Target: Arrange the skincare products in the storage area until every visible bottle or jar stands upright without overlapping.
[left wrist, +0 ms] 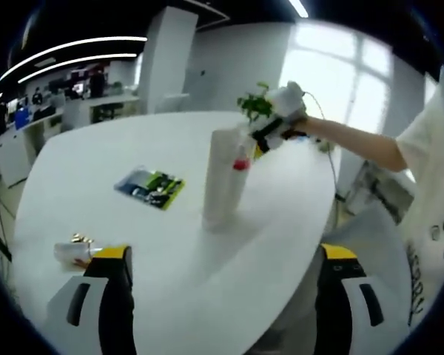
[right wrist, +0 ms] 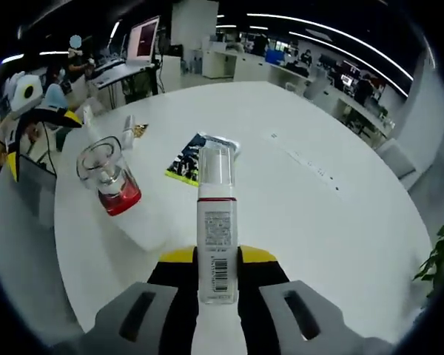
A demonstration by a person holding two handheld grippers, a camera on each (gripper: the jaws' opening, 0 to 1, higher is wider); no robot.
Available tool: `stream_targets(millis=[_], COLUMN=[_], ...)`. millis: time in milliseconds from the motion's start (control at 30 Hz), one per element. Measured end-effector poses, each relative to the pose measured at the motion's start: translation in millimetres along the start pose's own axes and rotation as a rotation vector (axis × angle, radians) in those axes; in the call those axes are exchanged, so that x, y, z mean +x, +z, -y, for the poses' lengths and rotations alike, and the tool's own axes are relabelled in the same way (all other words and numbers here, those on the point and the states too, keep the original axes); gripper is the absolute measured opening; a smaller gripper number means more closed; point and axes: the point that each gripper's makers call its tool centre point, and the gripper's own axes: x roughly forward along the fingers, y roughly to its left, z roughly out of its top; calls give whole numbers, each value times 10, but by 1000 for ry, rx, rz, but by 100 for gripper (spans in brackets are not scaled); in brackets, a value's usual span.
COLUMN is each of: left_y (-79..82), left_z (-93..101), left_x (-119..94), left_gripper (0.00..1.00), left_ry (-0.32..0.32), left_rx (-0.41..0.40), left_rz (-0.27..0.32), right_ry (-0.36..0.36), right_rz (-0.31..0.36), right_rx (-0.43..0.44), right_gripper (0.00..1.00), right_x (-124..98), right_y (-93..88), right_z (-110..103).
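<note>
Between the right gripper's (right wrist: 217, 285) jaws a white tube (right wrist: 216, 244) is pinched, label and barcode facing the camera, clear cap pointing out over the desk (right wrist: 296, 200). Just left of it a bottle (right wrist: 109, 177) with red base and clear cap stands tilted, resting on the white surface near the desk's near edge. Beyond the tube a flat sachet (right wrist: 200, 157), dark with green print, lies toward the desk middle. Further left a small clear item (right wrist: 130, 126) with a gold bit lies near the left edge, too small to identify. At the far left the left gripper (right wrist: 29, 103) shows, yellow and white. In the left gripper view, the left gripper (left wrist: 222, 296) has jaws spread wide, nothing between them, at the desk's (left wrist: 133, 244) near edge. A small clear item with gold cap (left wrist: 74, 251) lies on its side just beside the left jaw. The sachet (left wrist: 149, 187) lies further in. The tall white tube (left wrist: 220, 177) stands mid-desk with the red bottle (left wrist: 240, 164) touching or just behind it, cannot tell which. The right gripper (left wrist: 277, 122), held by a person's hand, is at the tube's top. A person's arm (left wrist: 355, 140) reaches in from the right. A plant (left wrist: 255, 103) is behind.
</note>
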Motion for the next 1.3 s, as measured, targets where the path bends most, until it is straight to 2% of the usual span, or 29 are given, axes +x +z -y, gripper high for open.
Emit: stream_targets(millis=[200,367,867,1000,1300], left_y=[8,22,116,142,244], left_z=[23,66,165,213,386], left_x=[-38,-46,-25,-22,45], left_gripper=[95,92,85,75,74], left_ry=[-1,0,-26,-50,-117], left_rx=[5,4,-2,4,-25], left_rz=[7,18,66,79,128], right_ry=[-15,-44,-17,-11,71], right_rz=[27,88,198,238,303], right_rx=[13,63,139,141,140], right_gripper=[19,19,19,19,19], right_x=[-139,-253,-507,-565,-615], right_y=[-51,-68,-125,-101,40], right_z=[-110,-152,-487,-539,-1090])
